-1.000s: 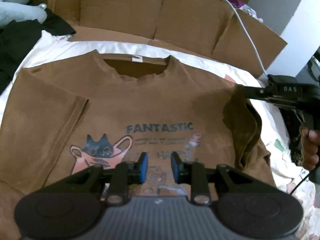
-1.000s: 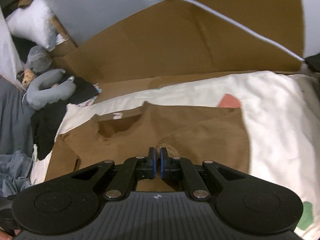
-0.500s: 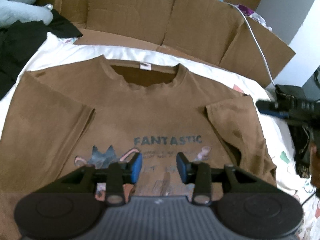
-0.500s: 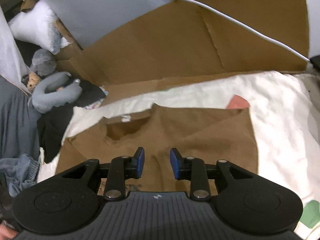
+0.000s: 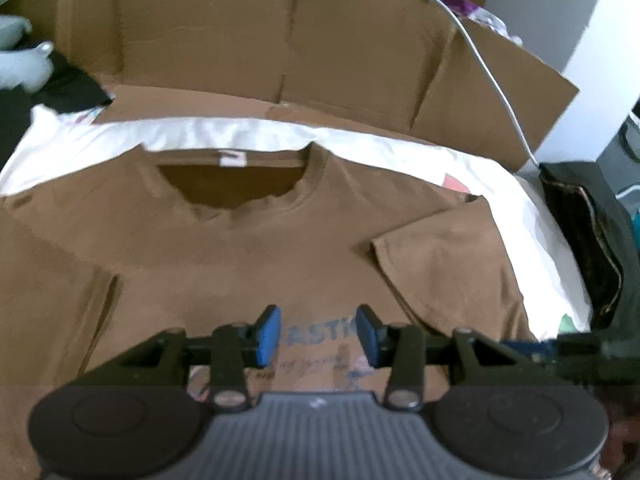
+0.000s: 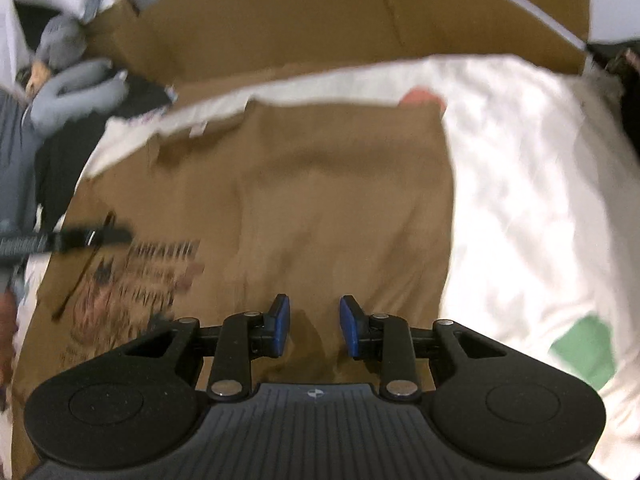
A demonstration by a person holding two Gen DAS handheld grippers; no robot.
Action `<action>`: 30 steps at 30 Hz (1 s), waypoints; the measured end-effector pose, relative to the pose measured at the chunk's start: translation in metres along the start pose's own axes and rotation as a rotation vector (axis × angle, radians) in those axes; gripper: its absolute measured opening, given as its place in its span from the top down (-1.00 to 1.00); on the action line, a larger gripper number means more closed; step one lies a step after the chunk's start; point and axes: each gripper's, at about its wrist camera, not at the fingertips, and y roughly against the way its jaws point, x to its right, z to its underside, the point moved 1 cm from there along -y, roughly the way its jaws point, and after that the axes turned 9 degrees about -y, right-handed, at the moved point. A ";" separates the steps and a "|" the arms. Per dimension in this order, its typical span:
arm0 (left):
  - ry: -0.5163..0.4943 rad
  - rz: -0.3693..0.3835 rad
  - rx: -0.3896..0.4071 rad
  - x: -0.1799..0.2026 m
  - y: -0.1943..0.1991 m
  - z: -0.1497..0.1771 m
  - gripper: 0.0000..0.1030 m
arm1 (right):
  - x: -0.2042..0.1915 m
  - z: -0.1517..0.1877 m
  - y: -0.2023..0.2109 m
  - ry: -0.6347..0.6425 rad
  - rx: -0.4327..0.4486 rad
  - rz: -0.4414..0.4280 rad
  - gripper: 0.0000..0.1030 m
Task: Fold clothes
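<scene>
Brown T-shirt (image 5: pixel 248 248) lies flat, print up, on the white sheet (image 6: pixel 520 184), collar away from both claws, long axis running collar to hem. Its right sleeve (image 5: pixel 444 264) is folded inward. Right gripper (image 6: pixel 313 330) hangs over that folded side, jaws apart, nothing between. Left gripper (image 5: pixel 318 336) is over the print, jaws opening, empty; likely nearer the unfolded sleeve

The brown T-shirt (image 5: pixel 248 248) is made of soft matt cloth, printed in front. It is laid on a white cloth sheet (image 6: pixel 520 168). Behind, dull corrugated cardboard (image 5: pixel 208 40) is seen, creased and rough-edged.
</scene>
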 end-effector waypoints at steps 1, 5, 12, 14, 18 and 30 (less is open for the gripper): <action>-0.012 -0.001 0.003 0.003 -0.004 -0.003 0.12 | -0.001 0.004 0.001 0.010 -0.007 -0.008 0.42; -0.064 -0.007 0.014 0.013 -0.018 -0.016 0.02 | 0.001 0.006 0.017 0.011 0.019 -0.019 0.41; -0.094 0.015 0.020 0.026 -0.042 -0.031 -0.03 | 0.019 0.001 0.040 -0.009 0.074 0.014 0.41; -0.105 0.026 0.016 0.030 -0.051 -0.035 -0.03 | 0.026 0.000 0.041 -0.017 0.076 0.028 0.41; -0.140 0.045 0.004 0.039 -0.070 -0.038 -0.03 | 0.034 0.004 0.040 -0.018 0.061 0.054 0.41; -0.063 0.109 0.024 0.025 -0.083 -0.043 0.96 | 0.043 0.014 0.032 0.011 0.006 0.110 0.40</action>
